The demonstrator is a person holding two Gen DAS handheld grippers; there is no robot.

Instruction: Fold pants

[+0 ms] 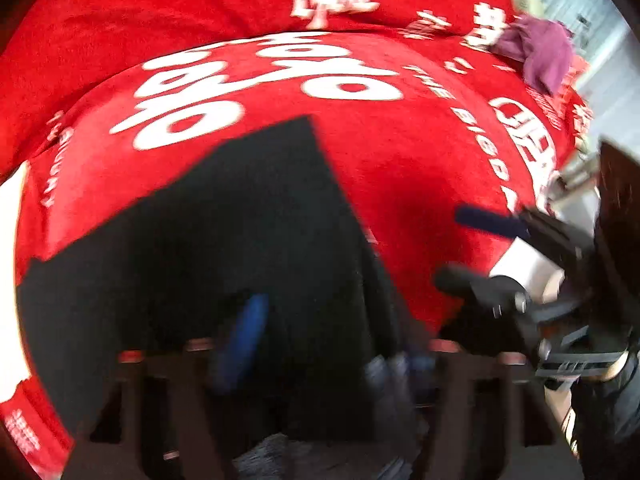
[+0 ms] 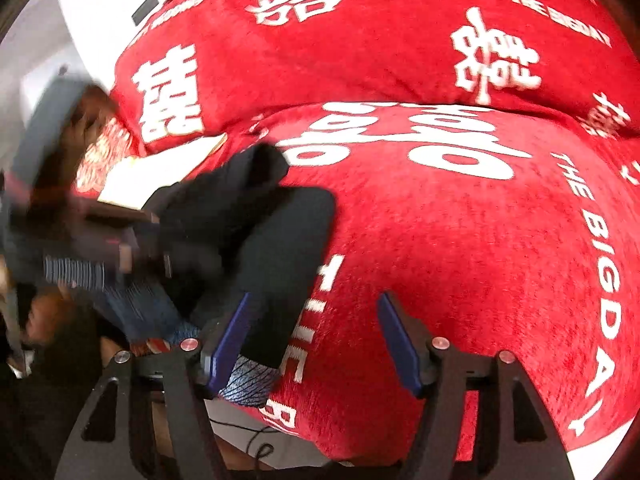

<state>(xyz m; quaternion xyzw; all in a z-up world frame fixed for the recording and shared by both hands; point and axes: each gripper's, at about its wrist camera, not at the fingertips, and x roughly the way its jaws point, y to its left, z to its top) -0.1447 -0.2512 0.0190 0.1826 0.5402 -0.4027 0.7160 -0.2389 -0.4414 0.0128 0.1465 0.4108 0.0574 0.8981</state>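
Note:
The black pants [image 1: 224,232] lie folded on the red bedspread [image 1: 400,168], filling the lower middle of the left wrist view. My left gripper [image 1: 320,344] hangs over them, blurred; one blue finger [image 1: 244,336] shows against the cloth and I cannot tell whether it grips. In the right wrist view the pants [image 2: 256,224] lie bunched at the left, and my right gripper [image 2: 316,340] is open, its left blue finger [image 2: 228,340] beside the pants' edge, its right finger [image 2: 400,344] over the bedspread. The right gripper also shows in the left wrist view [image 1: 472,248], open.
A purple cloth [image 1: 536,52] lies at the far right of the bed. The bedspread [image 2: 460,240] has white lettering and a raised fold across the back. The person's striped sleeve [image 2: 132,296] and the bed's white edge are at the lower left.

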